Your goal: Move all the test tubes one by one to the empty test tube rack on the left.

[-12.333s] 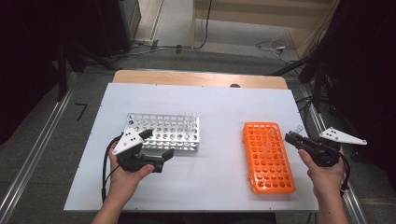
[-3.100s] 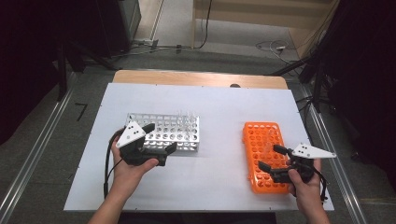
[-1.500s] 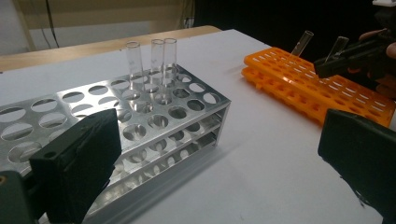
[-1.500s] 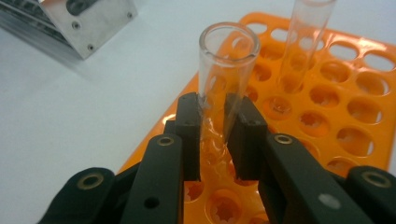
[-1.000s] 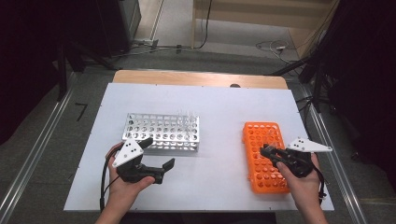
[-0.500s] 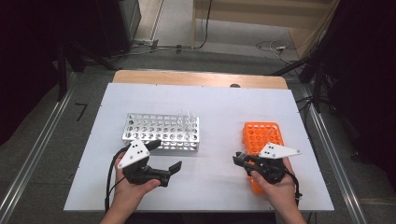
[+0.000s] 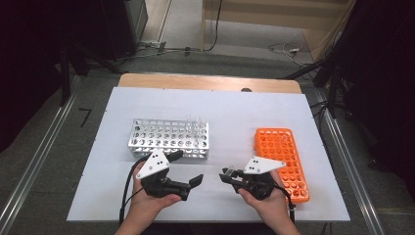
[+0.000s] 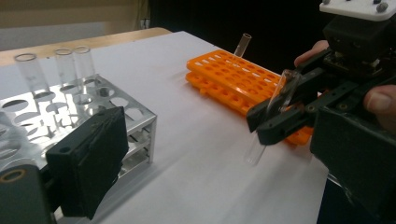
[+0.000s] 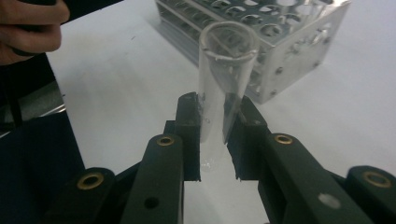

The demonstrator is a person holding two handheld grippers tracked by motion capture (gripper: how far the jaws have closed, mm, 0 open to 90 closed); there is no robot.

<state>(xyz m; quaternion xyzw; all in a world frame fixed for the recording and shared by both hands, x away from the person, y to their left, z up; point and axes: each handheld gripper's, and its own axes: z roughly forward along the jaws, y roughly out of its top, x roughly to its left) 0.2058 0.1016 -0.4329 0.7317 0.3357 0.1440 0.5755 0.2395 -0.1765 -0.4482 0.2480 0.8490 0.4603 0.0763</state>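
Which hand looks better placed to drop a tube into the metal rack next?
Right, probably. The right tool is already shut on a clear tube, with the rack just ahead of it. The left tool is open and holds nothing.

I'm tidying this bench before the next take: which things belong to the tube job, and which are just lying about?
In the job:
- clear test tube clamped in the right tool
- orange rack, one tube standing in it
- metal rack, three tubes standing in it
- left tool, open and empty

Lying about:
- cables on the floor beyond the table
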